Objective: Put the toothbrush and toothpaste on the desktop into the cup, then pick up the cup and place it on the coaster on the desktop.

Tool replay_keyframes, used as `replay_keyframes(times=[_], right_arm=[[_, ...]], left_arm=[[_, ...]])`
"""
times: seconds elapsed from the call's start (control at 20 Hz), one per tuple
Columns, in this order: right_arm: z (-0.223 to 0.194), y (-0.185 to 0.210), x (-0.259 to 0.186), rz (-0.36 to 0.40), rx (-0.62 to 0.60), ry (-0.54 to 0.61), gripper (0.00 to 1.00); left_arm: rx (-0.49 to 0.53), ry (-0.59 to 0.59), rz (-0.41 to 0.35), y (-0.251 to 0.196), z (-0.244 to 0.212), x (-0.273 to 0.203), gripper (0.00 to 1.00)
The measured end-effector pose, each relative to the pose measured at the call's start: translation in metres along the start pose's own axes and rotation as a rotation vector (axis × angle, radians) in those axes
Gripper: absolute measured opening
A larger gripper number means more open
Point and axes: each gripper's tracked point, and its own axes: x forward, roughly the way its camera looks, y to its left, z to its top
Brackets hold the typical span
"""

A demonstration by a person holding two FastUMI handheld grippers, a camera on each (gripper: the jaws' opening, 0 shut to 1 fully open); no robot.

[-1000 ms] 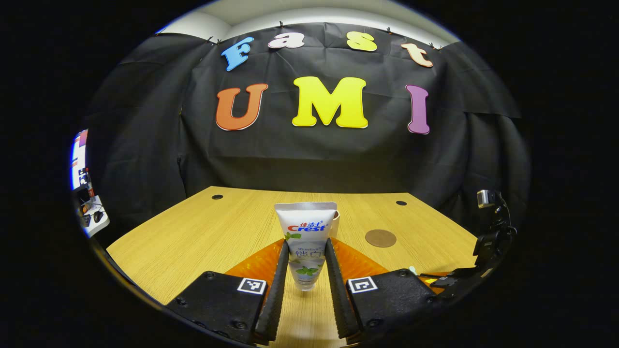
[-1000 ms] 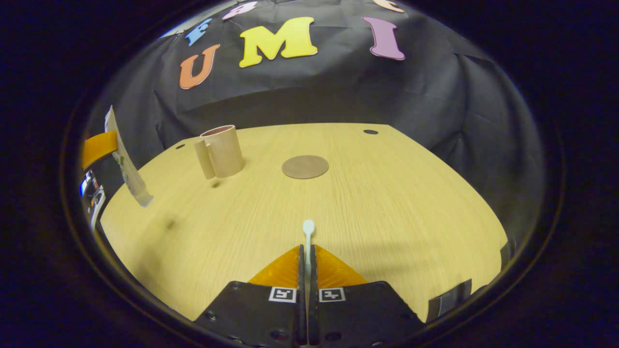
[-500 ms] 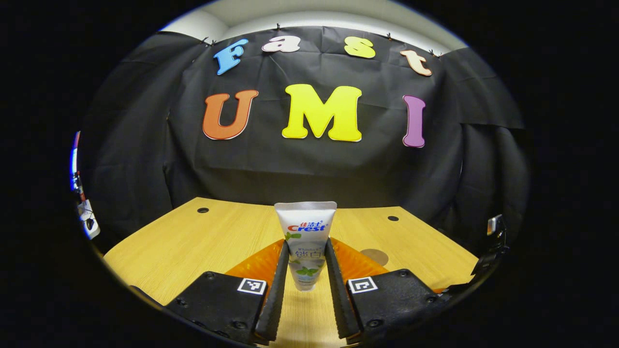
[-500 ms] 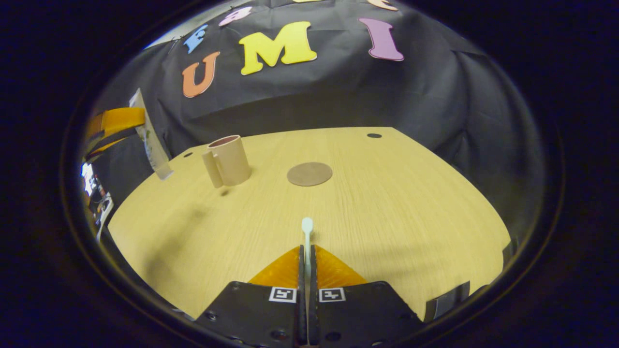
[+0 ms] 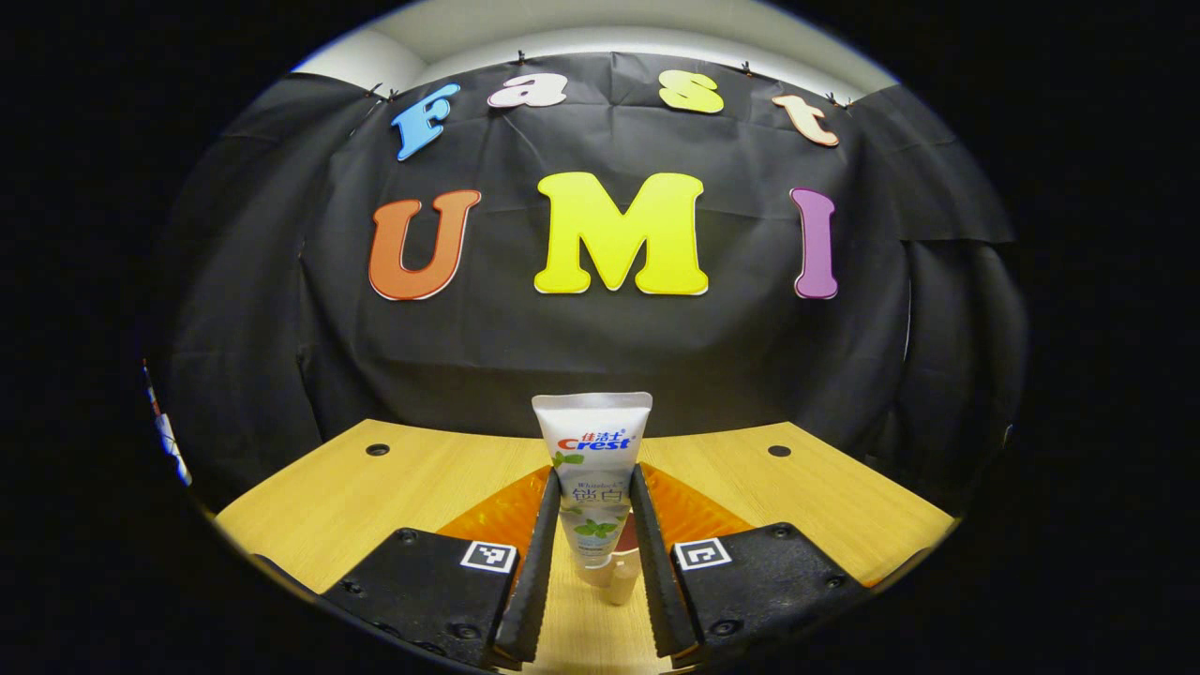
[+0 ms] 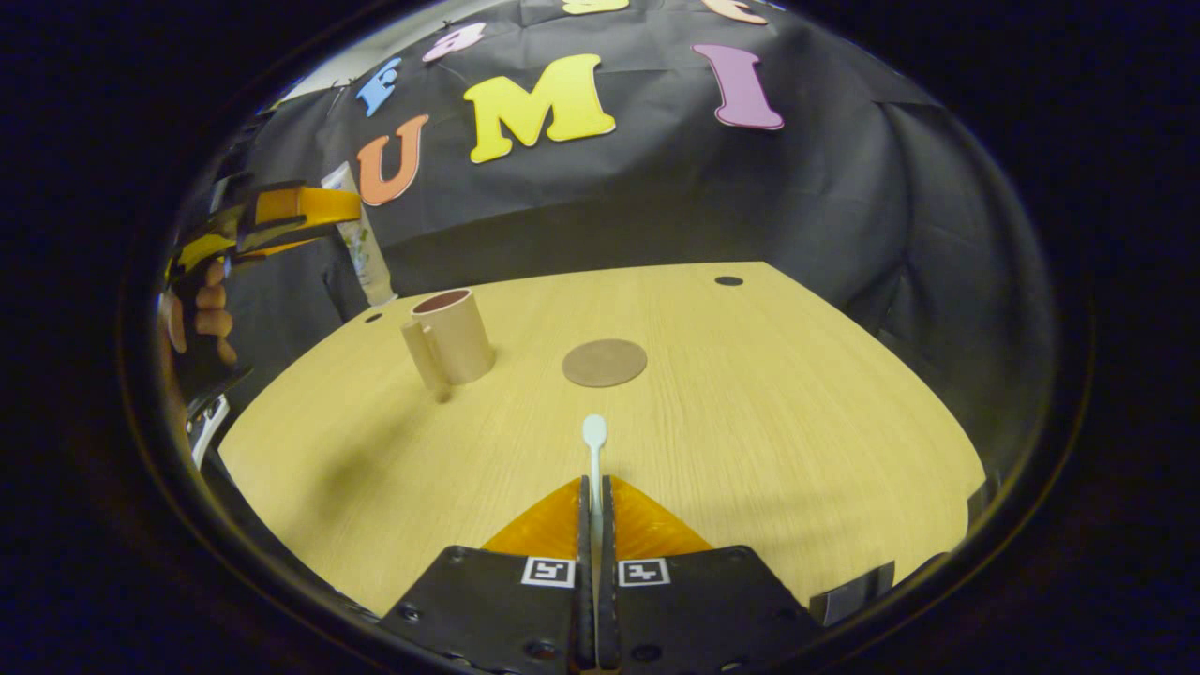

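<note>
Item: L gripper [image 5: 594, 525] clamps paste [image 5: 592, 469] cap-down above cup [image 6: 453, 336] at table's 10 o'clock, R gripper [image 6: 594, 497] pinches brush [image 6: 594, 448] near 6, coaster [image 6: 605, 362] bare mid-table; step: loading paste; next: lower into cup, release.

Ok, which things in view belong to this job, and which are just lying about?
Part of the job:
- toothpaste, clamped in the left gripper, held above the cup
- toothbrush, pinched in the right gripper
- coaster, bare, right of the cup

Just there:
- desktop with its cable holes
- black cloth wall
</note>
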Motion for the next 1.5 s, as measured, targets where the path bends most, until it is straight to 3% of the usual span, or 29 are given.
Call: replay_keyframes(times=[0.15,0.2,0.5,0.6,0.65,0.7,0.8,0.95,1.1,1.25,1.3,1.5], right_arm=[[0.008,0.000,0.001,0.002,-0.001,-0.005,0.02],[0.009,-0.001,-0.001,0.001,-0.002,-0.009,0.02],[0.023,-0.001,-0.001,0.006,-0.006,-0.034,0.02],[0.023,-0.002,-0.001,0.008,-0.002,-0.031,0.02],[0.024,-0.002,0.001,0.009,0.000,-0.029,0.02],[0.023,-0.003,0.001,0.010,0.002,-0.029,0.02],[0.023,-0.003,0.002,0.014,0.005,-0.027,0.02],[0.023,0.000,0.003,0.026,0.002,-0.026,0.02],[0.030,0.007,-0.003,0.048,-0.016,-0.059,0.05],[0.047,0.020,-0.007,0.091,-0.024,-0.110,0.02],[0.053,0.028,-0.007,0.110,-0.024,-0.124,0.02],[0.088,0.066,-0.007,0.210,-0.081,-0.202,0.02]], left_arm=[[-0.017,-0.006,-0.006,-0.001,0.003,0.022,0.43],[-0.019,-0.004,-0.009,-0.002,0.002,0.028,0.47],[-0.033,0.042,-0.028,-0.010,-0.019,0.058,0.47],[-0.040,0.066,-0.022,-0.010,-0.027,0.064,0.47],[-0.043,0.077,-0.018,-0.010,-0.031,0.065,0.52],[-0.044,0.089,-0.013,-0.010,-0.034,0.067,0.48],[-0.050,0.107,-0.015,-0.011,-0.039,0.066,0.51],[-0.030,0.076,-0.009,-0.011,-0.027,0.061,0.55],[-0.010,0.050,0.005,-0.011,-0.018,0.051,0.80],[-0.009,0.011,0.005,-0.011,-0.007,0.036,0.89],[-0.006,0.002,0.014,-0.008,-0.004,0.031,0.98],[-0.005,-0.014,0.039,0.009,0.001,0.007,0.99]])
